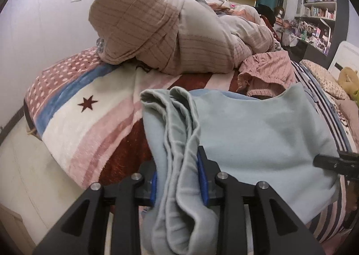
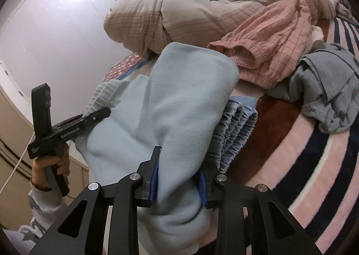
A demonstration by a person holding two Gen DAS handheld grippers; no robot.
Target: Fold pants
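Observation:
Light blue fleece pants (image 1: 258, 140) lie folded on the striped blanket (image 1: 89, 125) on the bed. My left gripper (image 1: 178, 182) is shut on a bunched edge of the pants, with cuffs sticking up past the fingers. My right gripper (image 2: 178, 178) is shut on another thick fold of the same pants (image 2: 170, 102), beside their gathered waistband (image 2: 235, 125). The left gripper also shows in the right wrist view (image 2: 98, 114), held by a hand at the left edge of the pants. The right gripper's tip shows in the left wrist view (image 1: 336, 162).
A rolled beige striped quilt (image 1: 157, 30) lies across the far side of the bed. Pink checked pants (image 2: 269, 39) and a grey garment (image 2: 325, 93) lie to the right. A wall is on the left, shelves at the far right (image 1: 318, 8).

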